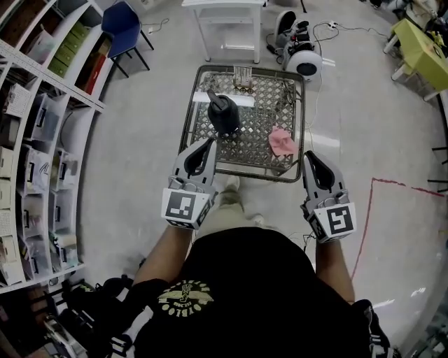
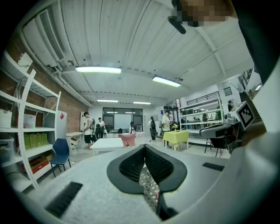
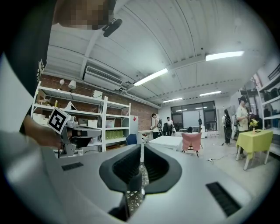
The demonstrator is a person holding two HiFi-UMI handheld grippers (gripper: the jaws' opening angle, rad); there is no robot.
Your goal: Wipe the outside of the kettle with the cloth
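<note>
A black kettle stands upright on the left half of a small metal mesh table. A pink cloth lies crumpled on the table's right half. My left gripper hovers over the table's near left corner, just short of the kettle, its jaws together with nothing between them. My right gripper hangs just off the near right corner, near the cloth, also shut and empty. In the left gripper view the left gripper points level across the room. The right gripper does the same in its own view.
White shelving with boxes lines the left side. Beyond the table stand a blue chair, a white table and a round white appliance with cables. A yellow-green table is at the far right. Red tape marks the floor.
</note>
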